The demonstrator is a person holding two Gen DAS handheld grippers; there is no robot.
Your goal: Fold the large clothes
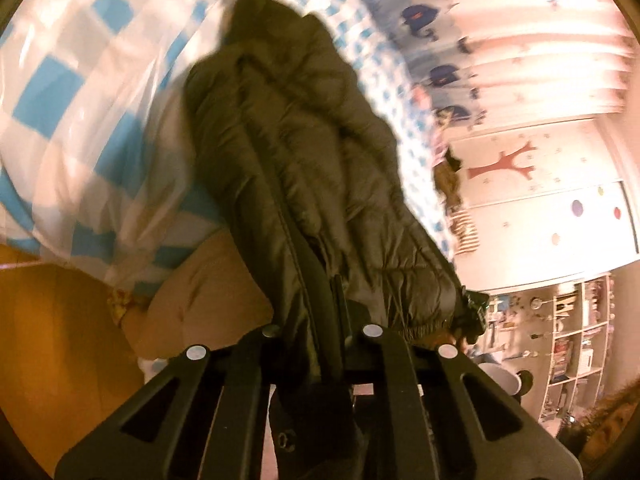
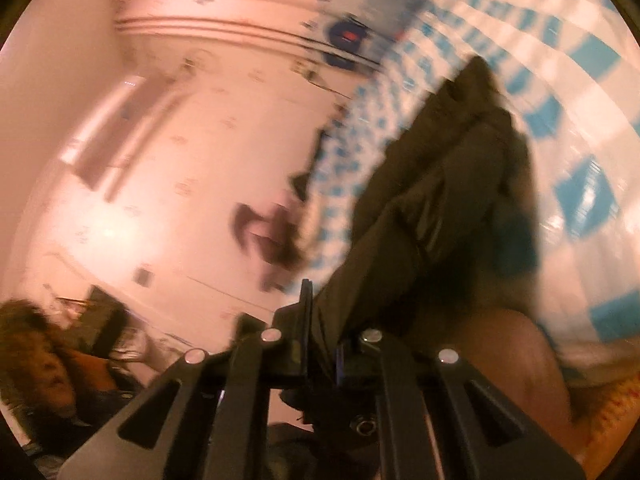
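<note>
Puffer jacket (image 1: 304, 168) clamped in both jaws, stretched out ahead over the bed.

Dark olive quilted jacket runs lengthwise straight away from each gripper, long axis in line with the fingers; near edge nipped in the left gripper (image 1: 320, 320) and equally in the right gripper (image 2: 320, 328), both clenched on fabric, so neither hand is nearer. Far end appears to trail onto the blue-and-white checked bedding (image 1: 80, 92); contact too blurred to confirm. Likely next: carry the held edge forward along that axis for a fold. Left view shows quilting, the elastic hem at the jaws and a tan pillow (image 1: 200, 292) beside it; right view, heavily smeared, shows a flatter fold and the wall (image 2: 180, 152) opposite.
</note>
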